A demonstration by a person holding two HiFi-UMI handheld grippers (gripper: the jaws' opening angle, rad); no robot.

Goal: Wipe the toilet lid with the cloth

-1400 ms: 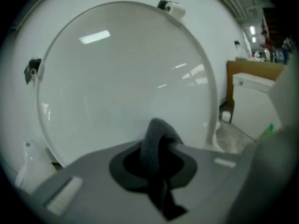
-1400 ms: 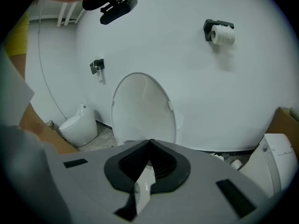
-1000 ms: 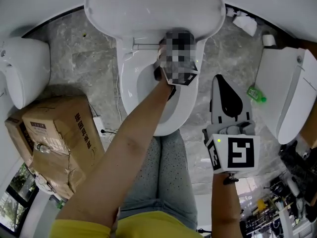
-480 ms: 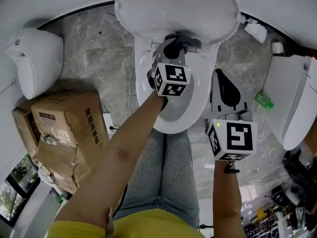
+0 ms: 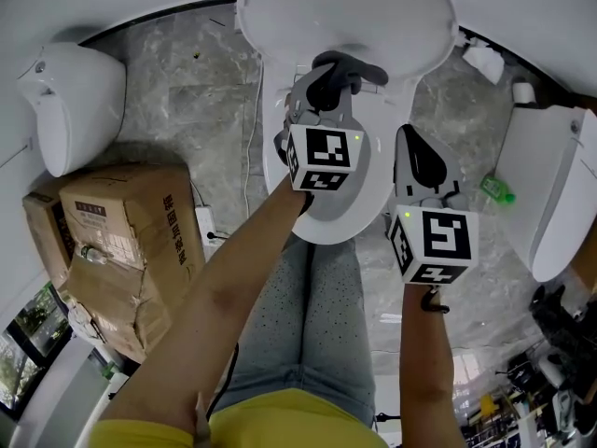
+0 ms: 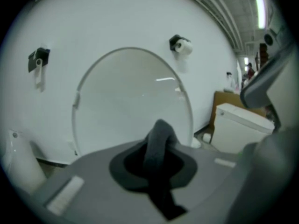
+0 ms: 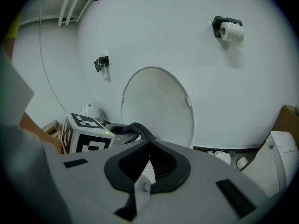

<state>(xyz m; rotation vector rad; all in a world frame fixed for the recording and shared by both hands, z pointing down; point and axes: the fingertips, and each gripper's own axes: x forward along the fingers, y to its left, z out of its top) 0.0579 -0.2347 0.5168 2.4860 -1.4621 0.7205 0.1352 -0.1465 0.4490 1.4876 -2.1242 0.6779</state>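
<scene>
A cardboard box [image 5: 121, 241] sits left of the toilet [image 5: 378, 171]. Above the toilet's seat, the left gripper [image 5: 322, 90] pinches a dark cloth [image 6: 156, 143], just below the upright toilet lid [image 5: 345, 12]. At the toilet's right edge, the right gripper [image 5: 417, 152] is closed and empty.

Legible markings: none confirmed.
One row of dark printed characters is carried on the side of the cardboard box [image 5: 131, 241]; it is possibly Chinese script, but it cannot be read in the head view.
</scene>
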